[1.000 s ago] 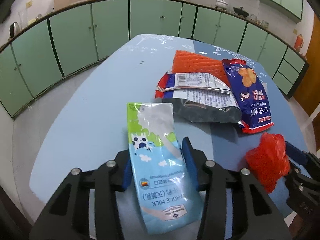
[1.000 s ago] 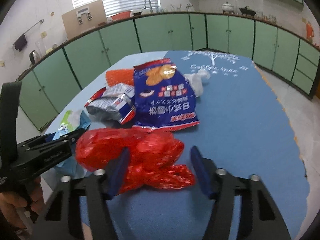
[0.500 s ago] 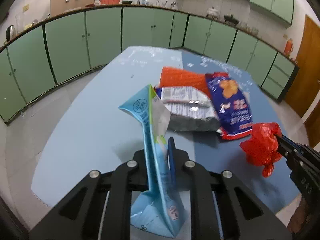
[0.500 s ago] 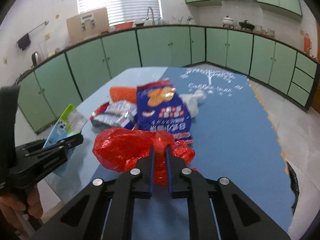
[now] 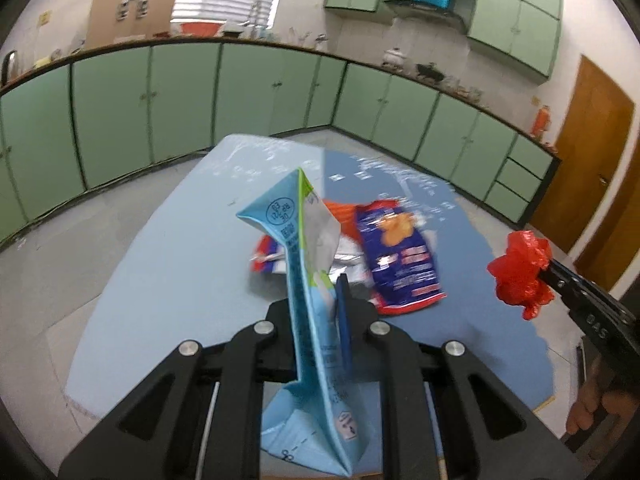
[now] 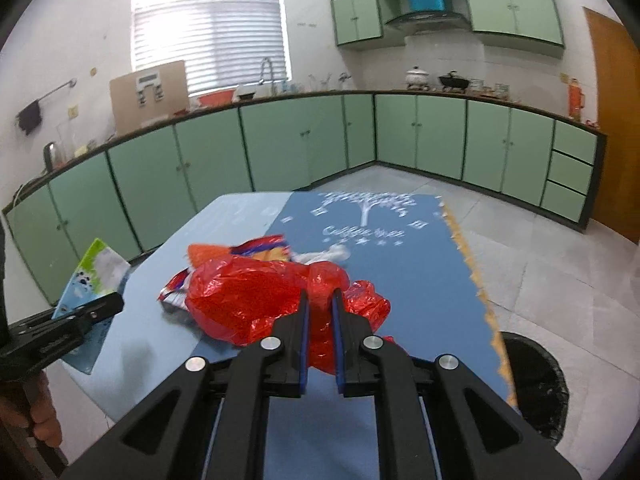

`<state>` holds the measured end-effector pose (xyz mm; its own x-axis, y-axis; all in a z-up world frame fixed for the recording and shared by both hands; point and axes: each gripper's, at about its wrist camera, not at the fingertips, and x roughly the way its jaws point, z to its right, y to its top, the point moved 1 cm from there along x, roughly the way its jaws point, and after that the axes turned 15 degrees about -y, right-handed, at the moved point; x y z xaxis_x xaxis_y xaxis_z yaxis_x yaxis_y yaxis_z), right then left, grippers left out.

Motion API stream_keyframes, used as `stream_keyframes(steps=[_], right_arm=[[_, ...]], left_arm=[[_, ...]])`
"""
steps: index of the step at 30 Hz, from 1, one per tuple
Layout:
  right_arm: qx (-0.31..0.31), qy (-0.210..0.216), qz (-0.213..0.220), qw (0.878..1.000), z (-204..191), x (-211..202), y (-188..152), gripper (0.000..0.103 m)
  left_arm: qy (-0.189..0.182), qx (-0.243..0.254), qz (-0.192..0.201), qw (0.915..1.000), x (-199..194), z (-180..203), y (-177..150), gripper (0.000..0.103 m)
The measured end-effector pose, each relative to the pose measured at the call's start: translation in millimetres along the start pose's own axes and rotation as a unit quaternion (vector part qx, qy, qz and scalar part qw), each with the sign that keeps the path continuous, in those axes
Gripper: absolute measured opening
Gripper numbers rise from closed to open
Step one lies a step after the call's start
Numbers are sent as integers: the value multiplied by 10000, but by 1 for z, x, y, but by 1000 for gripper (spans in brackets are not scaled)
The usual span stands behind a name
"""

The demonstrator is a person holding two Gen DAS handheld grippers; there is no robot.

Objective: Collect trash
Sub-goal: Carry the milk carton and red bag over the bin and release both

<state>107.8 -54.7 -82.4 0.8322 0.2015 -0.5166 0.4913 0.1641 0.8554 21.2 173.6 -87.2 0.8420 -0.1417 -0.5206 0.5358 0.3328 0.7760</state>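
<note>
My left gripper [image 5: 320, 300] is shut on a flattened light-blue milk carton [image 5: 310, 280], held edge-up above the blue table [image 5: 168, 264]; the carton also shows in the right wrist view [image 6: 94, 280]. My right gripper [image 6: 319, 304] is shut on a crumpled red plastic bag [image 6: 248, 296], lifted off the table; the bag also shows at the right of the left wrist view [image 5: 520, 272]. On the table lie a dark blue snack bag [image 5: 400, 256], an orange wrapper [image 5: 340, 212] and a silver wrapper [image 5: 348, 264].
A black-lined bin [image 6: 532, 380] stands on the floor just right of the table's near corner. Green cabinets [image 6: 280, 144] run along the walls. A white crumpled piece [image 6: 328, 255] lies on the table beyond the wrappers.
Both grippers closed on their items and rose: the carton and the red bag left the table and now hang higher above it.
</note>
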Motion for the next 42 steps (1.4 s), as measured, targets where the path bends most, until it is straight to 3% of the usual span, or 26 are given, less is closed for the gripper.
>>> stream_keyframes(steps=[9,15,24,39,40,42], right_arm=[[424,-661,-48,9969,67,0,-3,10],[723,-1089,-105,9914,120,-2,-10,10],[1072,-1679,-200,9797,192,-1,-21,10],[1439,-2287,-891,9587,281,45,-64,13],[1431,-2326,-942,9574,283,48,-67,14],[1446,-2415,-1018,9542,288,54,-71,24]], left_arm=[[-872,668,-195,9938,45,82,13,13],[-1477,1021,-425,9828,92,145,12,13],[-2012,1368,-649,9678,148,215,7,13],[-2798,1643,-1783,9290,261,304,-26,15],[-2783,1669,-1826,9281,266,306,-27,18],[-2816,1677,-1903,9254,273,308,-28,47]])
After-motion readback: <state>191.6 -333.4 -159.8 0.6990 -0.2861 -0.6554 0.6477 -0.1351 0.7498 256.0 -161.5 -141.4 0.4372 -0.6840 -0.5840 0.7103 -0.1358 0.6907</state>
